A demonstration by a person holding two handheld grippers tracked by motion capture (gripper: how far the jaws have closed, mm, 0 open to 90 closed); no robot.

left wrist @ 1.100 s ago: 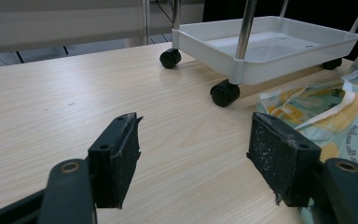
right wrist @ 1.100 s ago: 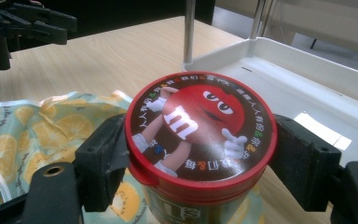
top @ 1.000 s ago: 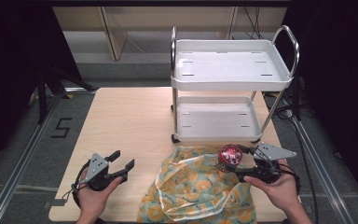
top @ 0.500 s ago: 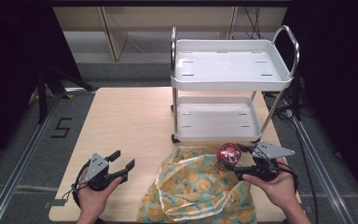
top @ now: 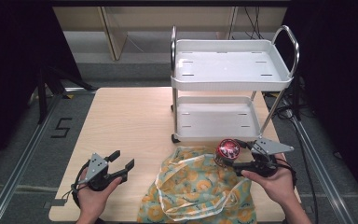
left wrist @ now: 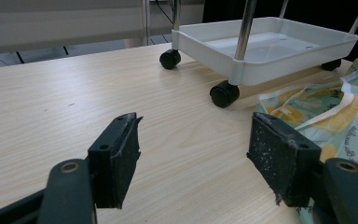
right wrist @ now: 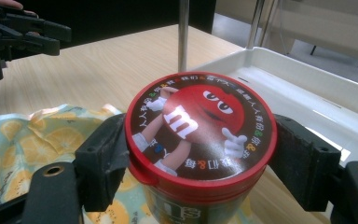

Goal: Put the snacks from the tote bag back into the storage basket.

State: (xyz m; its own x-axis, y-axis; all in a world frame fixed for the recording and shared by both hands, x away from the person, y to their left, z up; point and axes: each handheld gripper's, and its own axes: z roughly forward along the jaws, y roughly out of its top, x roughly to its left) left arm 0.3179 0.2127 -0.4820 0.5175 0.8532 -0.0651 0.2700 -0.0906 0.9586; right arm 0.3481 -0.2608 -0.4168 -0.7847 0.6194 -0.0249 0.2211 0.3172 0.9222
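- M&M's candy tub (top: 227, 150) sits upright between the jaws of the right gripper (top: 240, 161), red lid up, held above the far right corner of the orange-print fabric bag (top: 196, 189).
- Right gripper (right wrist: 196, 154) has both black pads pressed to the tub's (right wrist: 199, 135) sides just under the lid rim; the jaws are spread about as wide as the tub, and it looks a firm hold.
- Key relation: the white two-tier cart (top: 279, 77) stands just beyond the tub, on the far side; its lower tray (top: 209, 135) is the nearest landing spot, straight ahead of the right gripper and slightly left.
- Tub's long axis runs vertical, so it would go down on its base if it is set on a tray.
- Left gripper (top: 121, 164) hovers at the near left of the table (top: 126, 116), jaws wide apart and holding nothing, well apart from the tub; the right hand is clearly the nearer one.
- In the left gripper view, its open pads (left wrist: 116, 156) frame bare wood, with the cart's casters (left wrist: 224, 93) and the bag's (left wrist: 349, 121) edge off to the right.
- Count: one tub, one fabric bag, one cart with two trays, two grippers.
- My read: the tub is out of the bag and the placing onto the cart is not yet done.
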